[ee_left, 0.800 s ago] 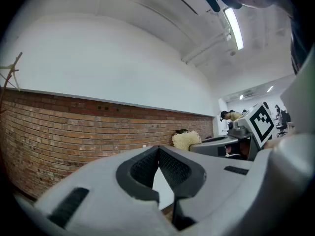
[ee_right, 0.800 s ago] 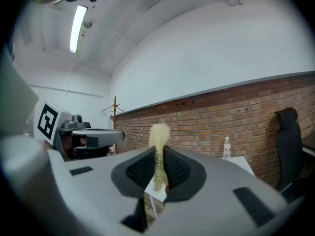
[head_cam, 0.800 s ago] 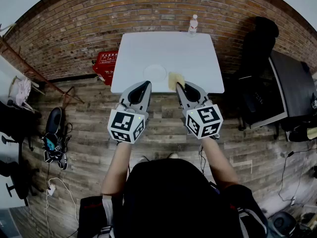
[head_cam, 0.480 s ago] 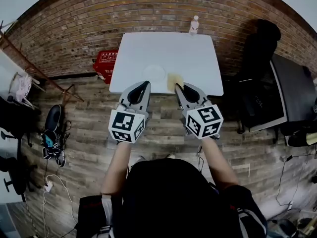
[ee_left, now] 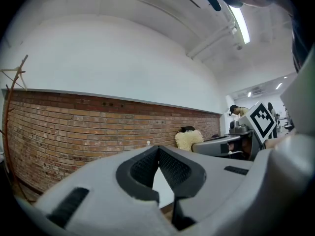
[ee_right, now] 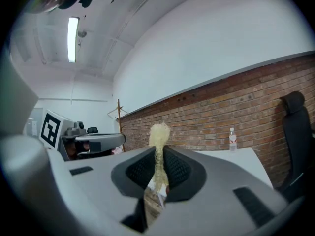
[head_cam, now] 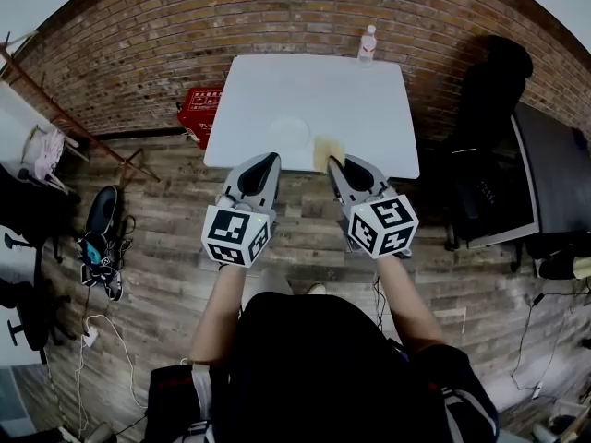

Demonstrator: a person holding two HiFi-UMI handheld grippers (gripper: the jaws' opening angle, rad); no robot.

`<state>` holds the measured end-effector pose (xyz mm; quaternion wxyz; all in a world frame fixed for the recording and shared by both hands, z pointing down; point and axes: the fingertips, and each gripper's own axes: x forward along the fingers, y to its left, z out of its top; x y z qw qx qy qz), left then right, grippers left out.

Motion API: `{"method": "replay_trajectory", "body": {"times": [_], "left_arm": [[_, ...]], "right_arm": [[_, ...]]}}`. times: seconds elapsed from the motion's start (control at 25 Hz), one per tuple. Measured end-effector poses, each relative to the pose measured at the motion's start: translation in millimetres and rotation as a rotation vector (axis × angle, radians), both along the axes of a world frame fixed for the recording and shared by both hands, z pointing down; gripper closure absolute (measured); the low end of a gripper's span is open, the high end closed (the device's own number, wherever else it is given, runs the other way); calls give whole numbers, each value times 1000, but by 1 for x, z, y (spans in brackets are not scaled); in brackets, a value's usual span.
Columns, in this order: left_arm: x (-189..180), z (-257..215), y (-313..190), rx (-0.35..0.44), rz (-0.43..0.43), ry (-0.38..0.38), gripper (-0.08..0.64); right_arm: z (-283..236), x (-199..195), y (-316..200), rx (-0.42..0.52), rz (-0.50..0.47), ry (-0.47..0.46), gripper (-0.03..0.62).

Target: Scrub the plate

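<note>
The left gripper [ee_left: 158,152] has its jaws pressed together with nothing between them. The right gripper [ee_right: 158,156] is clamped on a pale yellow scrubbing pad [ee_right: 159,132], whose fluffy end stands out past the jaw tips. Both are held roughly level, side by side, just short of the near edge of the white table [head_cam: 369,109]. The plate [head_cam: 289,134] lies on that table just ahead of the left gripper's tips and forward-left of the right gripper, with the pad's end near its right rim. A bottle [head_cam: 369,42] stands well beyond the right gripper at the table's far edge. The plate is white on white and small in the head view, so how deep it is, or whether it is soiled, I cannot tell. The step in hand looks like the approach, with no scrubbing contact yet. To do it well, the right gripper should probably go forward and dip its tips so the pad's free end, not the hard jaws, meets the plate's face. The left gripper would do best to open and take the near rim, or press on it, so the plate does not skate on the smooth top. Small overlapping circles with moderate pressure seem wise, since only a thin part of the pad is pinched and a hard drag could pull it free.
</note>
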<state>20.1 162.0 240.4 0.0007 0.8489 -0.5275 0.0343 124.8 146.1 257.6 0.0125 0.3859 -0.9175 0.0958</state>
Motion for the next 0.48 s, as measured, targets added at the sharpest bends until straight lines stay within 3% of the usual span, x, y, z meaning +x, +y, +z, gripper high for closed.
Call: {"method": "replay_trajectory", "body": {"times": [0.48], "left_arm": [[-20, 3, -44, -20, 7, 34, 541]], "right_arm": [[3, -22, -39, -4, -11, 5, 551]]}}
